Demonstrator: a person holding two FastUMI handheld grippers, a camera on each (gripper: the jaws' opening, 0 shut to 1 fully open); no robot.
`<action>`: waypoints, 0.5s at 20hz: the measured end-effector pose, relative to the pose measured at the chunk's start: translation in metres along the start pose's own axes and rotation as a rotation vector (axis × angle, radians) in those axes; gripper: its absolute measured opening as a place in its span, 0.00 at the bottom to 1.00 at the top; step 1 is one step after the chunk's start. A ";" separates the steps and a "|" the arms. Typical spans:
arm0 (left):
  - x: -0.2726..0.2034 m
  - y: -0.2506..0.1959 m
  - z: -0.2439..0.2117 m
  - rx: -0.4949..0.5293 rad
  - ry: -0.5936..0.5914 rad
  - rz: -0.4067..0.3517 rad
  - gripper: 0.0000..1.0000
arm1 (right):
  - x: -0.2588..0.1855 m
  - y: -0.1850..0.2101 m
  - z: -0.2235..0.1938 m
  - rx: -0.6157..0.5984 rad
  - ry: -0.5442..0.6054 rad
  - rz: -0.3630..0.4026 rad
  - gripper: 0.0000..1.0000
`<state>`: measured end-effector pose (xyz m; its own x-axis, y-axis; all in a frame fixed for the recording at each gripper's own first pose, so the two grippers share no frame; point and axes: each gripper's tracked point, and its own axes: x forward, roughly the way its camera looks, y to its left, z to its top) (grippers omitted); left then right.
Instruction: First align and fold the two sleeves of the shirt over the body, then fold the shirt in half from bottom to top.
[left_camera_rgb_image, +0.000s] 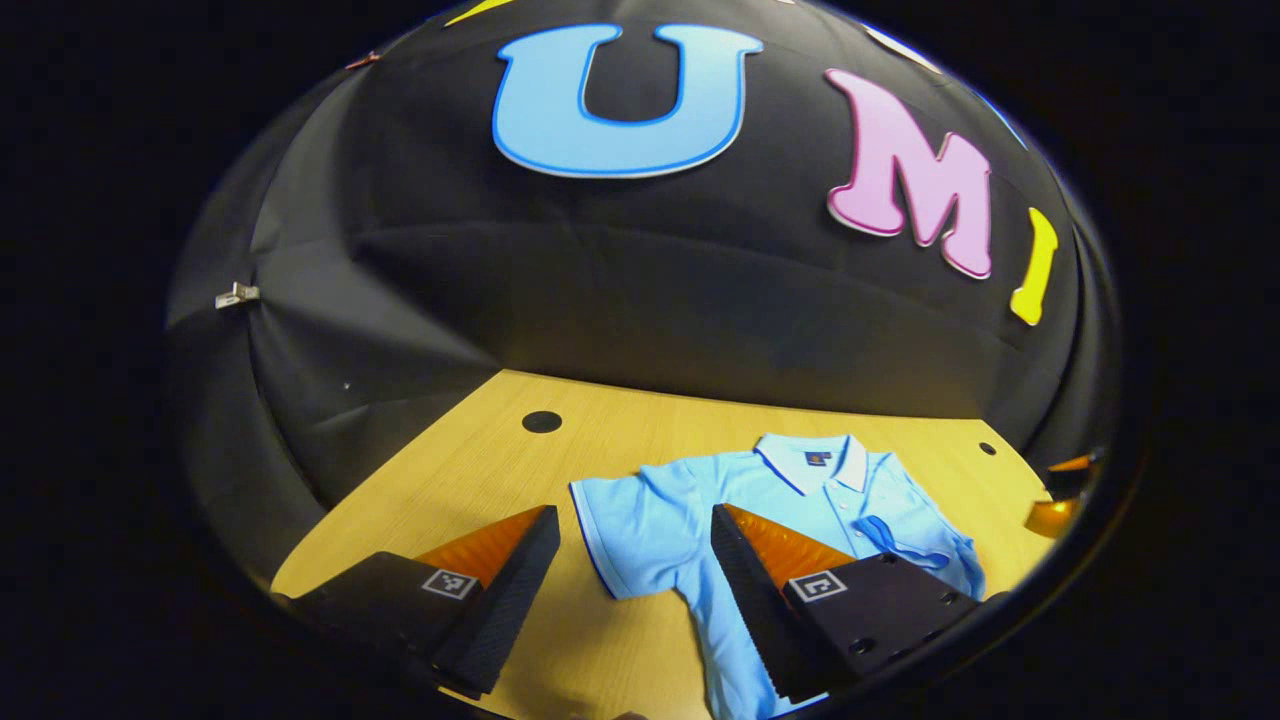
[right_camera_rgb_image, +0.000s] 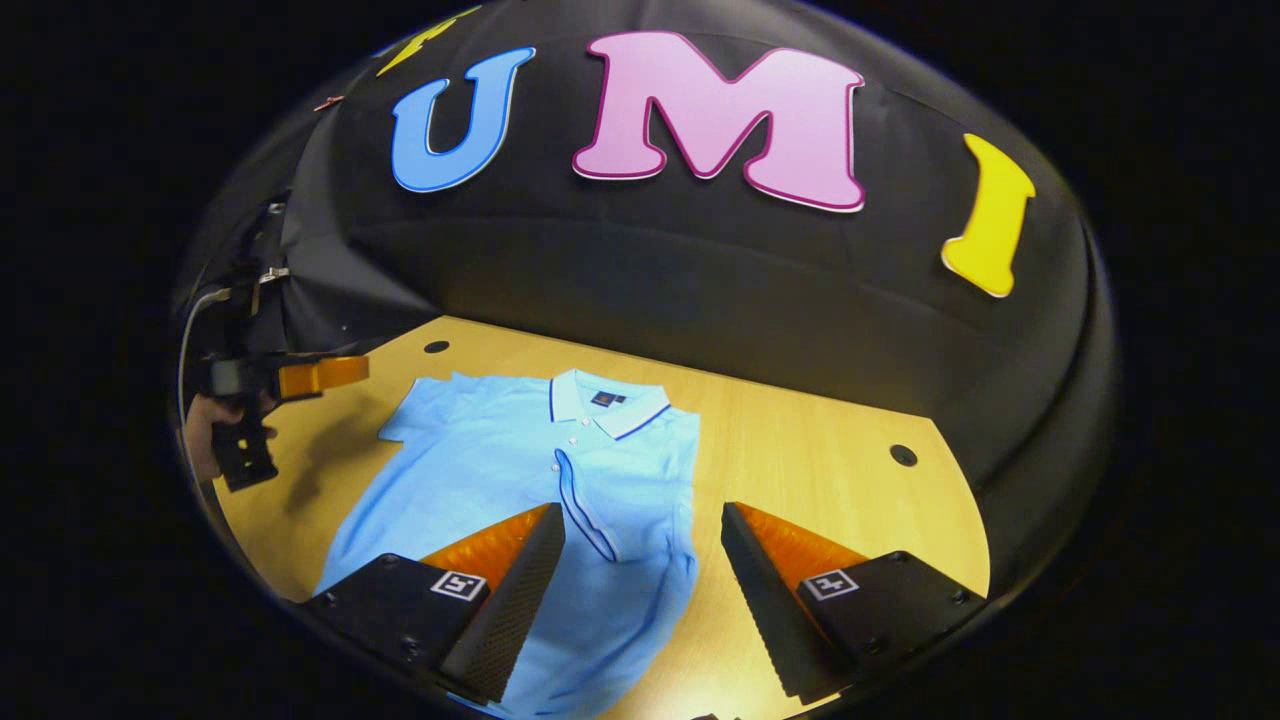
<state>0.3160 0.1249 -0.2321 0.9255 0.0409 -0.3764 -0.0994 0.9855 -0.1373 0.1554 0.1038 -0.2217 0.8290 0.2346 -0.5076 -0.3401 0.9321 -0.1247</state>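
Right now the shirt lies flat, front up, on the table, collar toward the far wall. One sleeve is already folded in over the body, its hem running down from below the collar; the other sleeve is spread out flat beside the body.

Left gripper: fingers spread wide, nothing between them, hovering over the shirt with the spread sleeve in the gap. My read is it's lined up to take that sleeve next (the spread looks wide enough to come down on the hem).

Right gripper: also spread, empty, above the lower shirt just past the folded sleeve. Probably parked clear so the fold stays put.

View differences:
- The left gripper view gives the unfolded sleeve's hem and outer edge clearly, plus a sliver of the other gripper at the table's far right.
- The right gripper view gives the whole collar-to-body layout and the folded sleeve line, and catches the left gripper from outside, held by a hand off the shirt's spread-sleeve side, above the table.

Bottom-to-top fold not yet done.
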 end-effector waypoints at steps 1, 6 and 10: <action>0.014 0.005 0.000 -0.008 -0.001 0.005 0.97 | -0.010 0.001 -0.012 0.004 0.019 0.003 0.98; 0.082 0.028 -0.017 0.023 0.059 0.033 0.96 | -0.049 0.002 -0.054 0.041 0.096 0.010 0.98; 0.113 0.036 -0.034 0.016 0.097 0.053 0.96 | -0.075 0.011 -0.062 0.072 0.111 0.035 0.98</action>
<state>0.4041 0.1593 -0.3108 0.8793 0.0772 -0.4700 -0.1401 0.9850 -0.1003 0.0622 0.0791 -0.2384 0.7621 0.2388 -0.6019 -0.3316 0.9423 -0.0460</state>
